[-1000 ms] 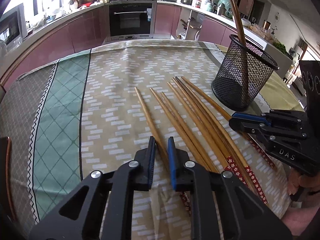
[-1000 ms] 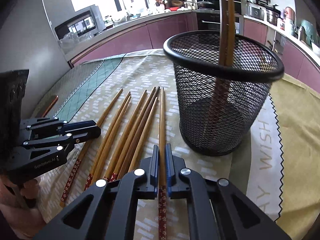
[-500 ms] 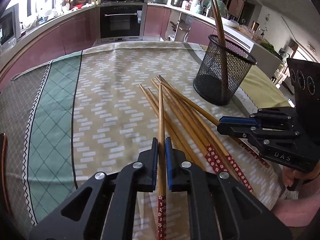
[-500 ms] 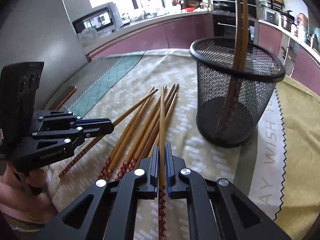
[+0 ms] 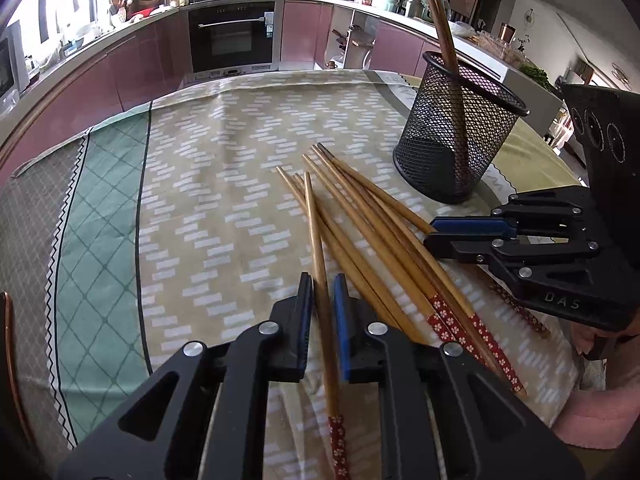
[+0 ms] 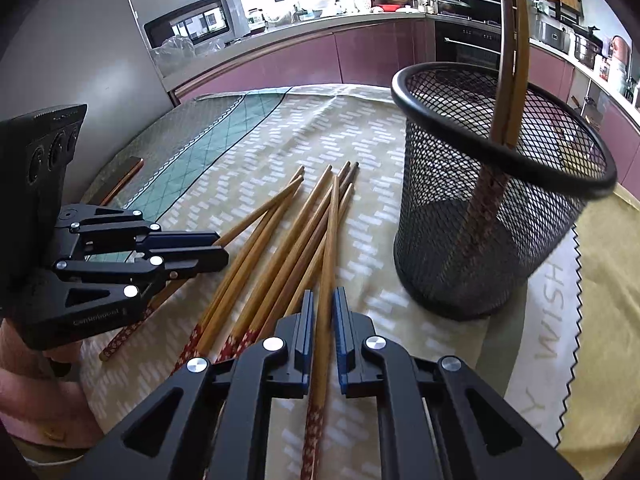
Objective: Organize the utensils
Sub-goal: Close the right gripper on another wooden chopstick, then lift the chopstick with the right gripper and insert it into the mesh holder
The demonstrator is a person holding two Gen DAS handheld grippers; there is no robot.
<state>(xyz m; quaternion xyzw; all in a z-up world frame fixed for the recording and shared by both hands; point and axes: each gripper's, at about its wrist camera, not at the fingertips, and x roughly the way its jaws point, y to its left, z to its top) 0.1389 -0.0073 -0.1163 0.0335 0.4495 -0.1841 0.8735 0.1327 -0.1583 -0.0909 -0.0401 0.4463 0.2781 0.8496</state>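
Note:
Several wooden chopsticks with red flowered ends lie fanned out on the tablecloth. A black mesh basket stands to their right with two chopsticks upright in it. My left gripper has one chopstick between its jaws. The jaws are opening, and the stick lies slanted with a gap beside it. My right gripper has another chopstick between its jaws, which are also opening, and its tip rests on the pile.
The patterned tablecloth covers a round table. A wooden chair edge shows at the near left. A person's hand and pink sleeve hold the grippers. Kitchen counters and an oven stand beyond the table.
A second ago the left jaws closed on a chopstick and raised it. Since half a second ago both pairs of jaws have loosened, and the left chopstick has slanted.

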